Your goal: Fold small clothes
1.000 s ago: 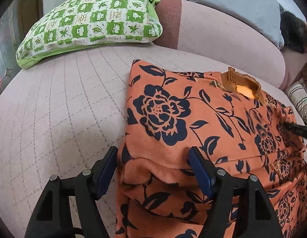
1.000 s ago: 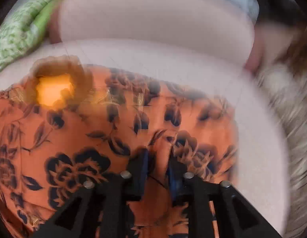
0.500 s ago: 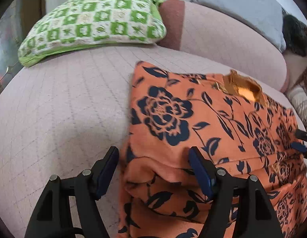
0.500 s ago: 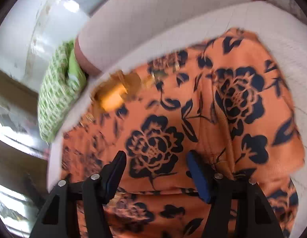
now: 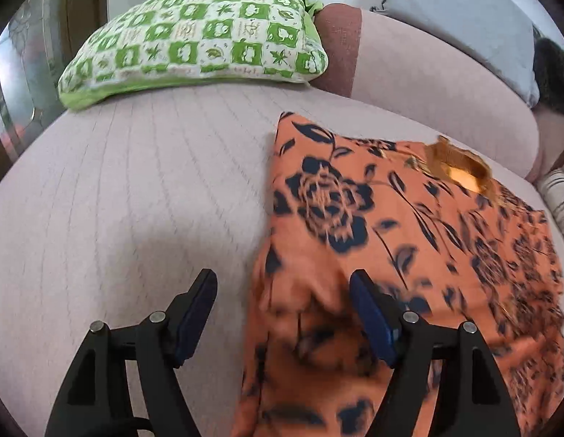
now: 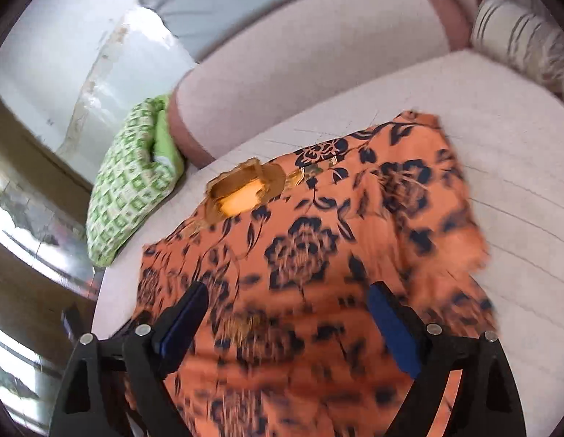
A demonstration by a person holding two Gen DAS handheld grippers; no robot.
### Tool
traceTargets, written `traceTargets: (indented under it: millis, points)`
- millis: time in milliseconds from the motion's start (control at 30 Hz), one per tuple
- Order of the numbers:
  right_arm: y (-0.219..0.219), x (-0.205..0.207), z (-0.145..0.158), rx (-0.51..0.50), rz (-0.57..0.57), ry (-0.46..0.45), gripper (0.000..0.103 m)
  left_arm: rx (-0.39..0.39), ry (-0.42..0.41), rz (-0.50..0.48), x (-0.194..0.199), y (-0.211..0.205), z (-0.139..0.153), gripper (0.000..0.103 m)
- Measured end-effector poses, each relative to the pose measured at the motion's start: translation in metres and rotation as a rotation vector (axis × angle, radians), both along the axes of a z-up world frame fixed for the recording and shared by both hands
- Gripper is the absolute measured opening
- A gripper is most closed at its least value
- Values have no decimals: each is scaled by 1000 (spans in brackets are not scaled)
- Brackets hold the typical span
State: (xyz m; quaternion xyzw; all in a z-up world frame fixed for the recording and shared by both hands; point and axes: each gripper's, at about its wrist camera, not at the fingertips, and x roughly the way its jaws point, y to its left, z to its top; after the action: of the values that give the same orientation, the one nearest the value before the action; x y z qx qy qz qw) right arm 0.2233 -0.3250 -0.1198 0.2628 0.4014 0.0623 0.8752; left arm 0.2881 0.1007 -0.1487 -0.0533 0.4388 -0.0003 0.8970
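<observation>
Orange floral garment on a quilted pink sofa

The sofa (image 5: 136, 200) bears the soft, rumpled garment (image 5: 409, 236) and a green checked pillow (image 5: 194, 40). The left gripper (image 5: 282, 306) gapes wide; the right gripper (image 6: 287, 313), jaws just opening, holds nothing.

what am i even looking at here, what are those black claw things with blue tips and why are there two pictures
The black claws are hand-held grippers, one in each of a person's hands; no robot arm is involved. Each carries a wide-angle camera looking forward along its two blue-padded fingers, so you get one picture per hand.

In the left hand's view, the left gripper is open over the near edge of an orange floral garment. In the right hand's view, the right gripper has just been opening; it is wide open above the same garment, and nothing is pinched.

The garment lies on a pale pink sofa seat, neckline facing up. A green checked pillow lies at the back. Nothing is held.
</observation>
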Motion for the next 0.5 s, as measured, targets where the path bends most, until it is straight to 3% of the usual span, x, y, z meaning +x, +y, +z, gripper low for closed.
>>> traceTargets:
  millis: [133, 267, 433, 500]
  points:
    - [-10, -89, 5, -101, 40, 21, 91, -11, 10, -30, -50, 4, 16, 77]
    - [-38, -158, -6, -140, -12, 68, 91, 9, 26, -45, -106, 5, 26, 77]
    - [-46, -204, -1, -31, 9, 18, 91, 0, 44, -34, -161, 4, 26, 82]
    - [-38, -205, -5, -3, 45, 16, 92, 55, 102, -27, -173, -1, 10, 82]
